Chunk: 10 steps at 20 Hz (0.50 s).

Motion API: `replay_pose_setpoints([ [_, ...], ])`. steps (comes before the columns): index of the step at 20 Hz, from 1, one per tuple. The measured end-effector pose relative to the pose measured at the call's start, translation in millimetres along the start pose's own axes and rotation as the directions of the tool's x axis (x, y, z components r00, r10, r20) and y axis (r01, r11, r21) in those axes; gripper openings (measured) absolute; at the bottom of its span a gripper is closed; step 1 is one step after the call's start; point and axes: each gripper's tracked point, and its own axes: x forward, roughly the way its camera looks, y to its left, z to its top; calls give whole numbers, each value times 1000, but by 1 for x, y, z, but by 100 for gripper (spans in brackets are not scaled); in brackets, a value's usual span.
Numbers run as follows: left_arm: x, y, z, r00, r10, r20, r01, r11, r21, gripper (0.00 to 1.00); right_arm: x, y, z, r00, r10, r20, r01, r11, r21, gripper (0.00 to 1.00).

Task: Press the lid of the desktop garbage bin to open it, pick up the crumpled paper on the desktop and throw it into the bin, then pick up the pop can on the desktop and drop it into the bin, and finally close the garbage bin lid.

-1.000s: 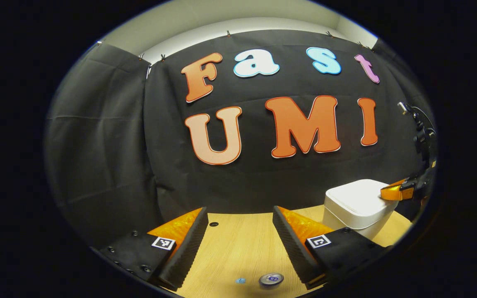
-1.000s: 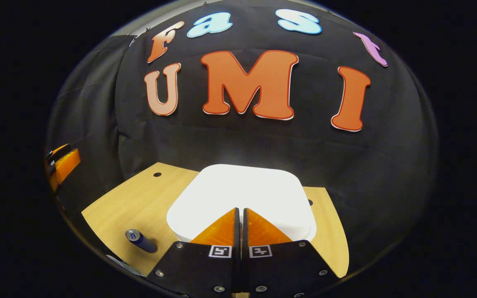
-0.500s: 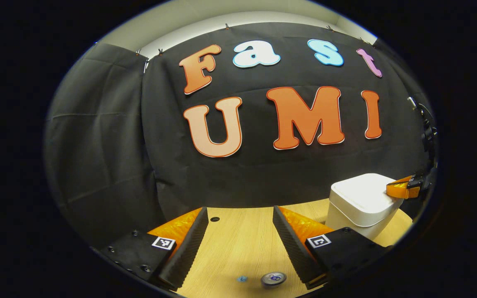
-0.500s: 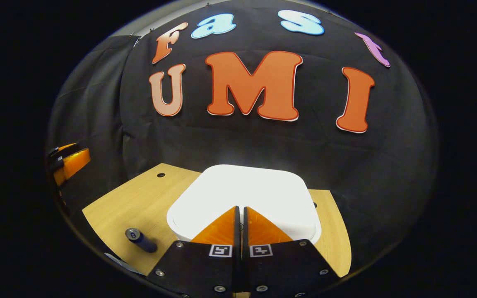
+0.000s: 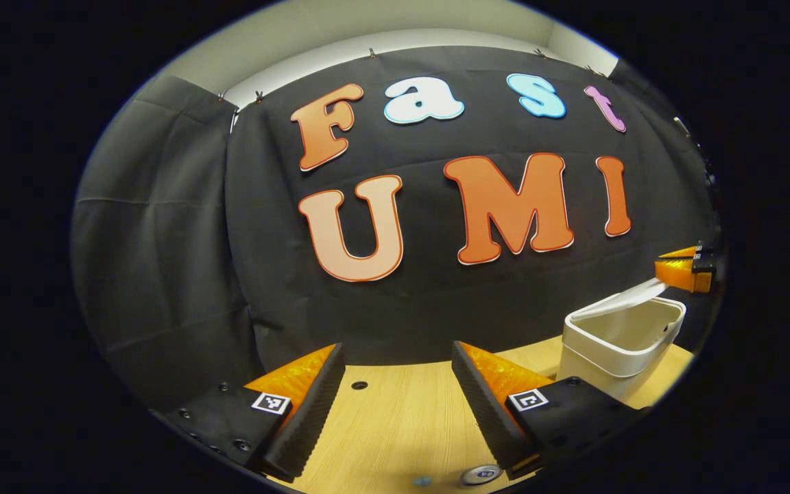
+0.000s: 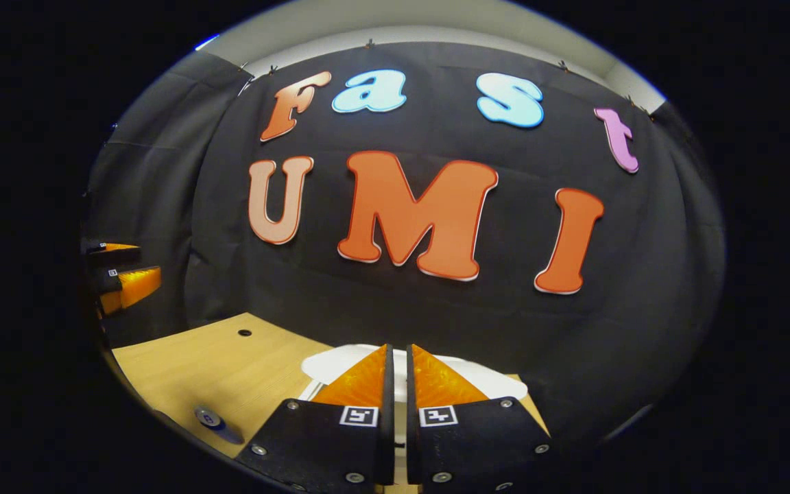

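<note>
Black cloth walls close in a pale wooden desktop (image 5: pixel 402 412), where a white square plastic garbage bin (image 5: pixel 618 346) serves as landmark. Left of the bin, the left gripper (image 5: pixel 398 363) hangs above the wood with its fingers spread wide and nothing between them. Nearer than the bin and to its left, a silver-topped pop can (image 5: pixel 481 473) stands on the desktop. On the bin, the white lid (image 5: pixel 625 300) is tilted up, the opening exposed. Above the bin's right side, the right gripper (image 6: pixel 398 360) has its fingers almost together, holding nothing; whether they touch the lid I cannot tell.
</note>
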Motion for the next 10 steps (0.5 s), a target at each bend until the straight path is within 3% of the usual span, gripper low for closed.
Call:
replay_pose_setpoints([
  [6, 17, 15, -10, 1000, -23, 3, 23, 999, -43, 99, -3, 17, 29, 998, 8, 62, -11, 999, 47, 16],
  [10, 24, 27, -23, 999, -22, -27, 20, 997, -71, 99, -8, 41, 32, 996, 50, 67, -52, 998, 26, 30],
])
